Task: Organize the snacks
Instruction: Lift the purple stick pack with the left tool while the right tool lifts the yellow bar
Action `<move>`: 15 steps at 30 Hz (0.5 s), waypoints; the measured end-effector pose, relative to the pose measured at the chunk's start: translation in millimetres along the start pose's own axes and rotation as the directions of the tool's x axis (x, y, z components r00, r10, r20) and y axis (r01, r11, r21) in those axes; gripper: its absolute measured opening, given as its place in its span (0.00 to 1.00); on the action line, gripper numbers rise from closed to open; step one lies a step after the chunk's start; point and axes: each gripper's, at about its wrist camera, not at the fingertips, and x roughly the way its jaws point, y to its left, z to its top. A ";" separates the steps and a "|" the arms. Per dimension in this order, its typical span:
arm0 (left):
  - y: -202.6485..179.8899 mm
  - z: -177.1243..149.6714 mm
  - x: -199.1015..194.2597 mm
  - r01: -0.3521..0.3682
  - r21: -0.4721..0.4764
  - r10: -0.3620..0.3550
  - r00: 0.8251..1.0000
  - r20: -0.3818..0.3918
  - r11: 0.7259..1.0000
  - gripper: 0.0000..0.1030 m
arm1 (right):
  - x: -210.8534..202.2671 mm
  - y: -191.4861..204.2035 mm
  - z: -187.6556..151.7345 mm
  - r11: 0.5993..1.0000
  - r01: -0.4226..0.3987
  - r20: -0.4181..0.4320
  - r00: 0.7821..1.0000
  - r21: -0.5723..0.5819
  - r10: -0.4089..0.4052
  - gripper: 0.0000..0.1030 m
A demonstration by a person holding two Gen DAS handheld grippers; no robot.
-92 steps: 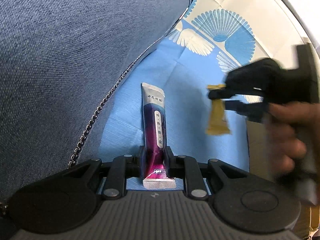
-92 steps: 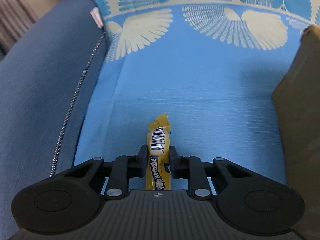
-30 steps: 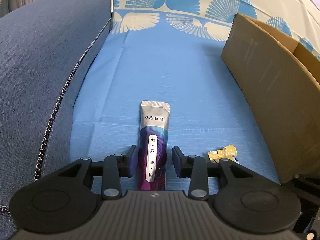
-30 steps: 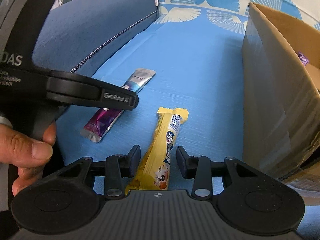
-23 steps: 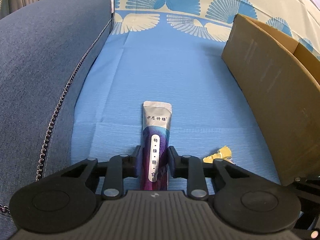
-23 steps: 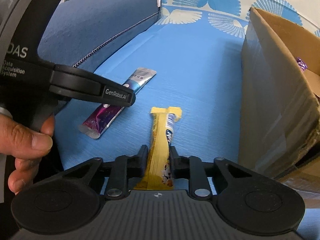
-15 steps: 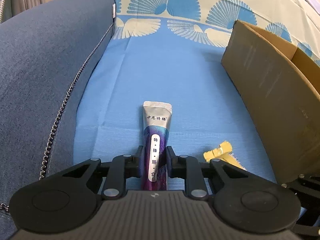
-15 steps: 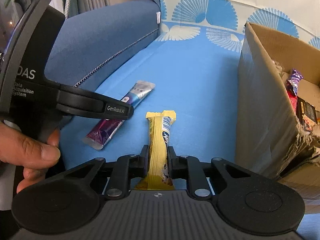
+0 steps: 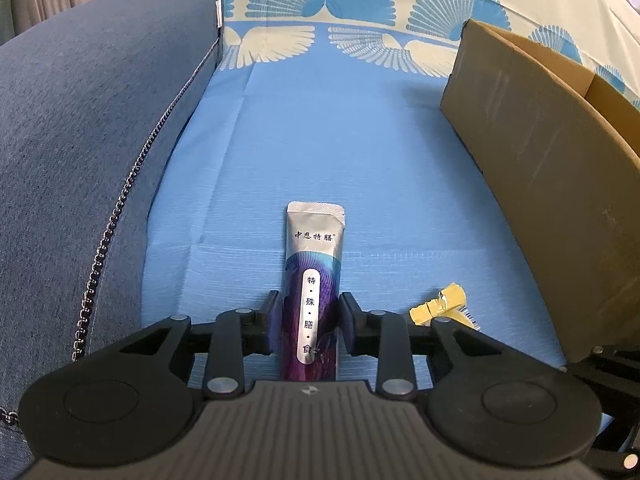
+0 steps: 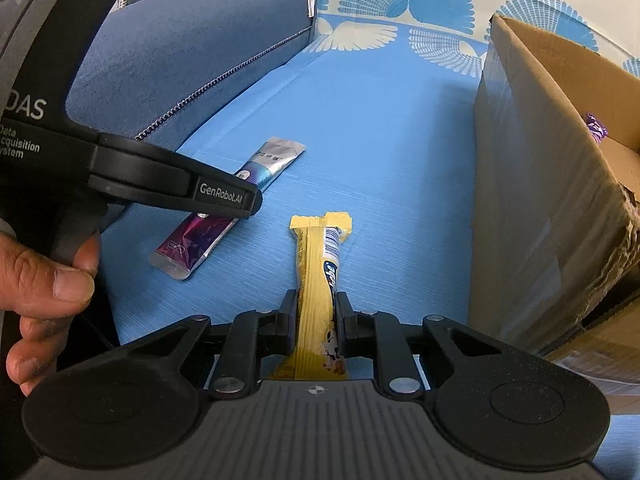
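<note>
On the blue cloth-covered seat (image 9: 360, 152), left wrist view: the left gripper (image 9: 309, 322) straddles a purple and silver foil snack sachet with Chinese lettering (image 9: 314, 276). Its jaws are opening, with the sachet between them; the pads look to be at the sachet's edges, though firm contact cannot be confirmed. The sachet lies flat, silver end pointing away from the camera. Just right of the sachet, the crimped tip of a yellow wrapped candy bar (image 9: 442, 304) shows. Further right of the sachet stands a brown cardboard box (image 9: 540, 152), and to the sachet's left rises a dark blue upholstered armrest (image 9: 80, 140).

Right wrist view: the right gripper (image 10: 316, 322) is clamped on the yellow bar (image 10: 320, 272), both pads pressing its sides, the bar on edge and pointing forward. Left of the bar lies the sachet (image 10: 224, 212), partly covered by the left gripper's black body (image 10: 172, 184), which a hand (image 10: 44, 288) holds. Right of the bar, the cardboard box (image 10: 532, 200) stands open, 1 purple wrapper (image 10: 596, 128) visible inside. The cloth (image 10: 380, 140) lies under both snacks.
</note>
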 end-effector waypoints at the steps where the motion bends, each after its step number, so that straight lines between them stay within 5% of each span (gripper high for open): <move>1: 0.1 0.4 0.3 0.002 0.003 -0.002 1.000 0.000 1.000 0.32 | -0.6 0.1 -0.2 1.000 0.000 0.000 1.000 0.000 0.000 0.19; 6: -2.6 -0.9 -3.0 0.005 0.018 -0.005 1.000 0.017 1.000 0.20 | -1.0 1.9 -0.6 1.000 0.005 0.000 1.000 -0.006 -0.005 0.19; 15: 7.4 0.3 -19.7 0.016 -0.039 -0.011 0.993 0.116 0.999 0.18 | -19.5 3.1 3.1 1.000 0.009 0.089 0.996 0.011 -0.010 0.18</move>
